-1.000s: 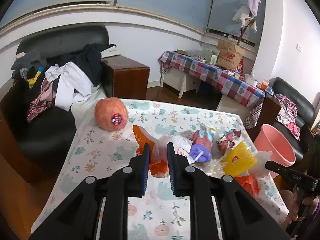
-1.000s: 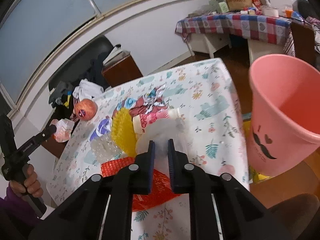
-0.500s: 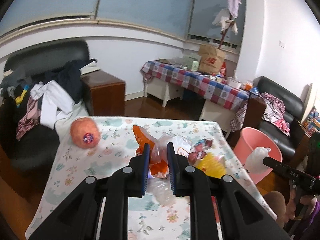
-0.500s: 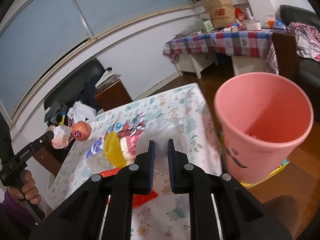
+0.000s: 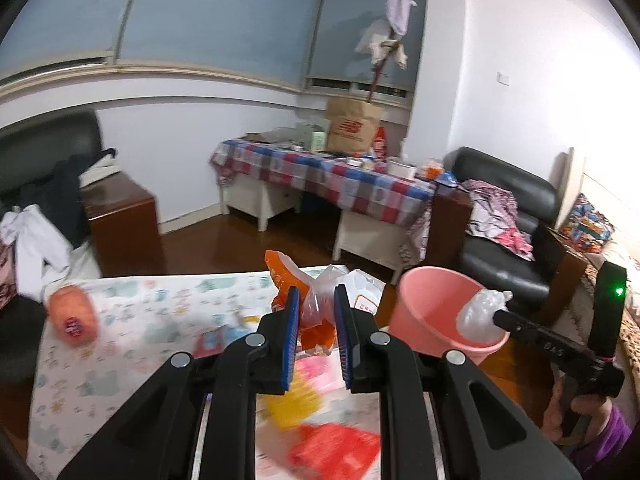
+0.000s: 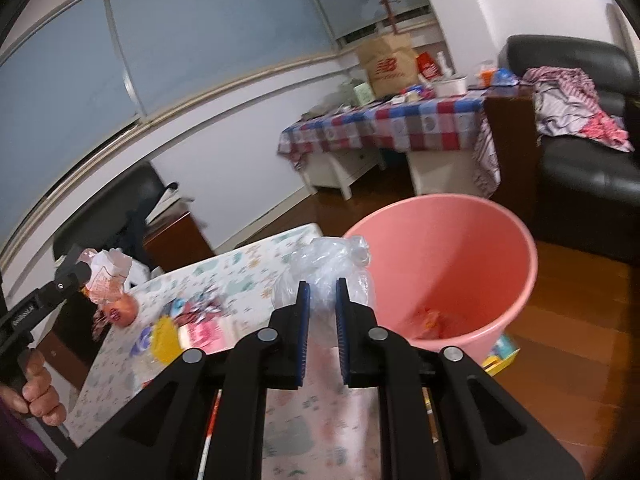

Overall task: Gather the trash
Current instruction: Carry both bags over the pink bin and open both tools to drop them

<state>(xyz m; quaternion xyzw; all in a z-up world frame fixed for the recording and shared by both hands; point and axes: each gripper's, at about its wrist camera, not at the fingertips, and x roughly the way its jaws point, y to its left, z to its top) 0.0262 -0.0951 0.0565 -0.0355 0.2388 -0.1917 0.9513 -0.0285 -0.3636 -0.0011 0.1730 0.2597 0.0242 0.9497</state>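
Note:
My left gripper (image 5: 316,312) is shut on an orange and white plastic wrapper (image 5: 320,292), held above the floral table (image 5: 152,292). My right gripper (image 6: 320,304) is shut on a crumpled clear plastic bag (image 6: 328,264), held at the near rim of the pink bin (image 6: 460,264). In the left wrist view the clear bag (image 5: 482,312) hangs over the pink bin (image 5: 424,312). Some trash lies at the bottom of the bin. Several wrappers (image 6: 192,328) remain on the table, blurred in both views.
An orange-pink fruit (image 5: 74,318) sits at the table's left side. A black sofa with clothes (image 5: 504,232) stands behind the bin. A checked-cloth table (image 5: 328,176) is against the far wall. A wooden cabinet (image 5: 120,220) and a black chair with clothes stand left.
Both grippers have lifted and swung right toward the pink bin with their loads. The right gripper with the clear bag went from the table to the bin's rim.

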